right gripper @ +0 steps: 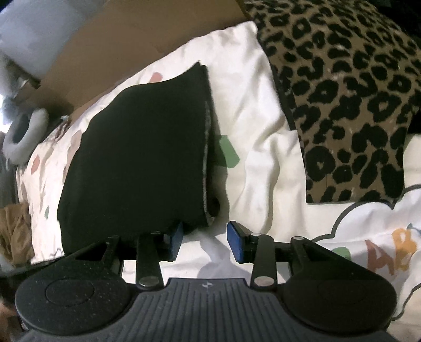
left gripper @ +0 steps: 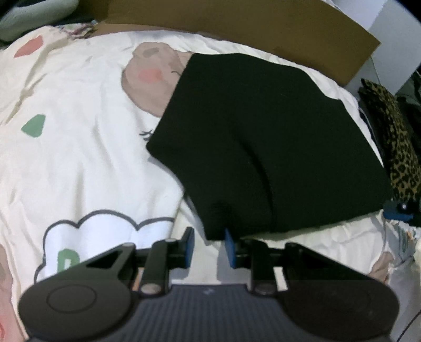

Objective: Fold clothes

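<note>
**Black garment folded on the bed, both jaws at its near edge**

Black fabric fills the middle of both my wrist views: a folded black garment [left gripper: 268, 142] lying flat on a white duvet [left gripper: 79, 163] printed with cartoon clouds and animals.

On my left gripper [left gripper: 209, 246] the jaws stand a narrow way apart. The near corner of the garment hangs down to the gap, and the right blue pad [left gripper: 229, 247] sits against its lower edge; the left pad is clear of the cloth. I cannot tell whether the pads press on the fabric, so I cannot call it a grip.

On my right gripper [right gripper: 205, 240] the jaws are parted wider, with bare duvet between them. The garment's near edge rests over the left finger, while the right pad [right gripper: 235, 243] stands free. Nothing is pinched there.

In the left view the garment's long axis runs from the lower centre of the frame up toward the upper right. In the right view it [right gripper: 136, 157] runs from the lower left up to a corner in the upper centre, its layered folded edge showing along its right side.

Both grippers tilt steeply down at the bed. A leopard-print cloth [right gripper: 347, 100] lies in the upper right of the right view, apart from the garment. Brown cardboard [left gripper: 236, 21] crosses the top of the left view.
</note>
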The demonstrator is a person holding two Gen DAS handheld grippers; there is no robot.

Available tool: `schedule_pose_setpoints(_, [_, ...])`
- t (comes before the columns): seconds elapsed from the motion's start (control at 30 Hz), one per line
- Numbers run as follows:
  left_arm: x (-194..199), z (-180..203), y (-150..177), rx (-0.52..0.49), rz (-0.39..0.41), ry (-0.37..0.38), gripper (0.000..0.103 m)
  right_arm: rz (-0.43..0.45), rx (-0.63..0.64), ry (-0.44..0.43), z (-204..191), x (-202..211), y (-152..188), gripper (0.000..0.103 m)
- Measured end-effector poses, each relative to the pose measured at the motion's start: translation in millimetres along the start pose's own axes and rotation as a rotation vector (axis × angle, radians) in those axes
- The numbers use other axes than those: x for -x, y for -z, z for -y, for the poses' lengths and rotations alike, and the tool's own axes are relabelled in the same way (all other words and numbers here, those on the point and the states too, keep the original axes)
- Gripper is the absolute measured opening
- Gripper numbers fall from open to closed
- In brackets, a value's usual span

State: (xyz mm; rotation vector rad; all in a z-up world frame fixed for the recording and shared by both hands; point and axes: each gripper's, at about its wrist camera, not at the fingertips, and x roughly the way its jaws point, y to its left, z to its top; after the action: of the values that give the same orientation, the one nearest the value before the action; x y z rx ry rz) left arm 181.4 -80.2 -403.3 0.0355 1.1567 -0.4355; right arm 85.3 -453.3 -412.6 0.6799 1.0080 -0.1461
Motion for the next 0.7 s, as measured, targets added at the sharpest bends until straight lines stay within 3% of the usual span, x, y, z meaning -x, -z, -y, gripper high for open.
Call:
schedule_pose_setpoints(0.07, [0,-1,-1,-0.001,-0.006,0.012,0.018,0.009,-0.011,-0.013,0,-2,-2,0.044])
schedule_pose_setpoints(0.1, [1,-1,-1,-0.001,-0.005,0.021,0.009,0.011,-0.003,-0.021,-1,-3,-3,0.036])
schedule_pose_setpoints(0.2, [7,0,-2,-0.023,0.011,0.015,0.007,0.023,0.019,-0.029,-5,-2,-6,0.010])
schedule_pose_setpoints(0.7, [26,-11,-7,-0.039,0.022,-0.038,0.004,0.059,0.060,0.032,-9,5,-15,0.006])
